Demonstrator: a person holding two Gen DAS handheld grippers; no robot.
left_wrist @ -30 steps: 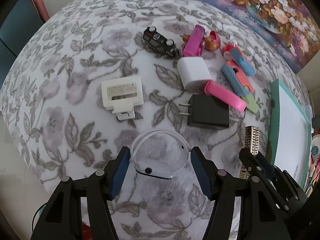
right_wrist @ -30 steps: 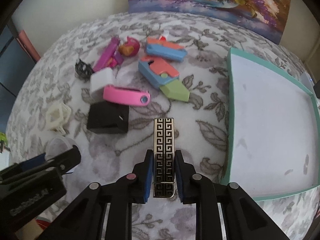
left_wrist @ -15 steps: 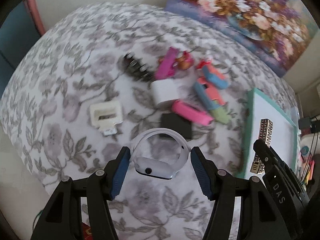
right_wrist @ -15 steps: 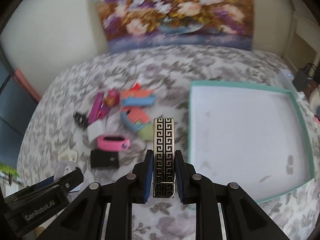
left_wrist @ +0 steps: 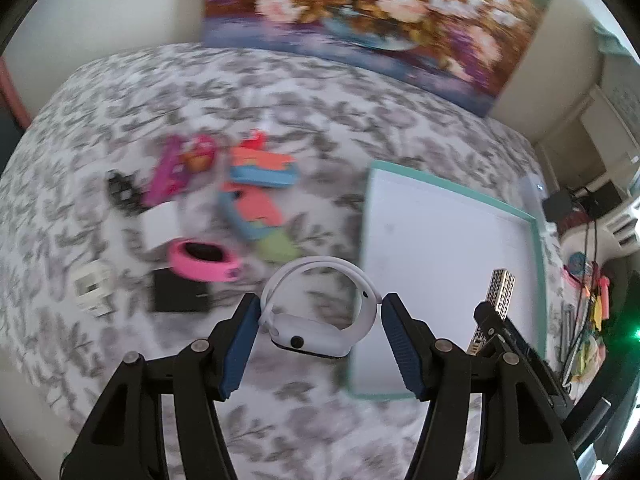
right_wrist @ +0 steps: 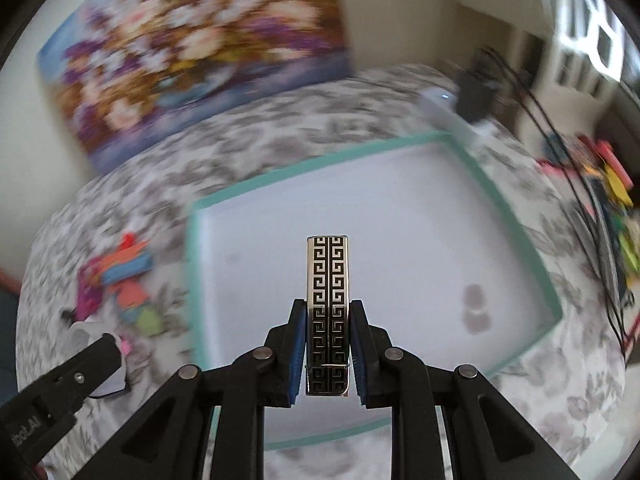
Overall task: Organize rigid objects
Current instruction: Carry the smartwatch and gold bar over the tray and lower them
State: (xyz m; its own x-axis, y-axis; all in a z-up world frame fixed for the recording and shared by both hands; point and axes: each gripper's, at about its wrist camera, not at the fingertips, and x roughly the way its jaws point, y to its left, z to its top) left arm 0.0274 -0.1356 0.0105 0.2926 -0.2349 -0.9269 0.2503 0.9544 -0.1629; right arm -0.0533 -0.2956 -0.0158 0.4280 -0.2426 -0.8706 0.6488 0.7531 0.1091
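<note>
My left gripper [left_wrist: 318, 320] is shut on a white smartwatch [left_wrist: 320, 312], its looped band squeezed between the blue pads, held above the floral cloth near the left rim of the teal-rimmed white tray [left_wrist: 536, 232]. My right gripper [right_wrist: 327, 348] is shut on a slim black-and-silver lighter with a Greek-key pattern [right_wrist: 327, 300], upright over the tray [right_wrist: 516, 224]. The lighter [left_wrist: 500, 292] and the right gripper's arm also show at the right of the left wrist view. The left gripper's arm shows at the lower left of the right wrist view.
Left of the tray lie a pink band [left_wrist: 202, 266], a black charger [left_wrist: 178, 294], a white charger [left_wrist: 160, 226], a cream clip [left_wrist: 90, 286], orange-and-blue toys [left_wrist: 260, 176], a magenta item [left_wrist: 166, 174] and a small black toy [left_wrist: 120, 190]. A flower painting [left_wrist: 380, 16] leans behind. Cables and clutter [right_wrist: 600, 184] are right.
Both grippers have lifted and swung right, from the pile of small objects toward the tray. The lighter now hangs over the tray's white floor; the watch nears its left rim.
</note>
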